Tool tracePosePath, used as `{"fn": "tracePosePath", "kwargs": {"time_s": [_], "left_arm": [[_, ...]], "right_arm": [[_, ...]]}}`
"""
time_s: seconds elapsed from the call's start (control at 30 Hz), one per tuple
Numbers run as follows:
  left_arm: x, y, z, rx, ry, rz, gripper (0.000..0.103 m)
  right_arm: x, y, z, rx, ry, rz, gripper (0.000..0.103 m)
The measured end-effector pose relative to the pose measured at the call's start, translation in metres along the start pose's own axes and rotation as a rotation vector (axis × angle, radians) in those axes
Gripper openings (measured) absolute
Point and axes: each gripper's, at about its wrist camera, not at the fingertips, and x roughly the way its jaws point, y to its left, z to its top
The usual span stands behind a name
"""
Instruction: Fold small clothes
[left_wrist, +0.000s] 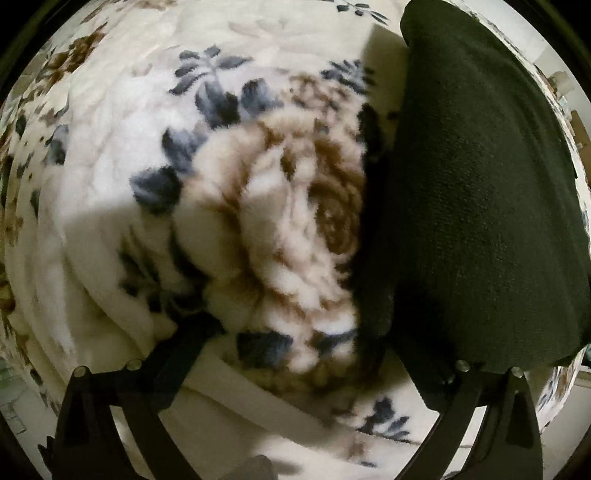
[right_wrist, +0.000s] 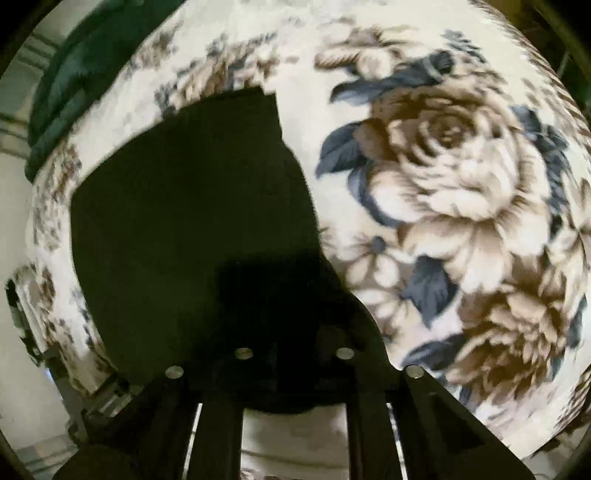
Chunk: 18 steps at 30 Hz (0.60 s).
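A small dark garment (left_wrist: 480, 203) lies on the flowered fleece blanket (left_wrist: 110, 166) and fills the right side of the left wrist view. My left gripper (left_wrist: 295, 332) points down at the blanket with its jaws wide open. Only blanket shows between them, and its right finger (left_wrist: 417, 369) sits at the garment's near edge. In the right wrist view the same dark garment (right_wrist: 184, 203) spreads out ahead of my right gripper (right_wrist: 284, 295). Its fingers stand close together, shut on the garment's near edge. The dark fingertips blend into the cloth.
The cream blanket with brown roses and blue leaves (right_wrist: 443, 184) covers the whole work surface. A bunched dark green cloth (right_wrist: 74, 74) lies at the blanket's far left edge. Pale floor shows beyond the blanket at the lower left.
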Motion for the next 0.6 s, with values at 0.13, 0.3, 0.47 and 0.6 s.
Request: {"fn": "tracePosePath", "kwargs": {"time_s": [0.13,0.3,0.47,0.6], "left_arm": [[-0.035,-0.005,-0.001,-0.008,-0.058,-0.002,0.102],[-0.093,-0.028,0.017,0.046,-0.211,0.057,0.103],[-0.097,-0.057,0.054,0.122,-0.296,0.103,0.103],[-0.074,-0.076,0.084,0.148,-0.295,0.089,0.103]], "right_arm": [[-0.003,-0.008,-0.013,-0.046,0.057,-0.05,0.01],[0.0,-0.033,0.004,0.023,0.102,0.061,0.036],[-0.012,-0.045,0.063,0.063,0.008,0.209,0.062],[0.038,-0.039,0.114,0.037,0.082,0.287,0.069]]}}
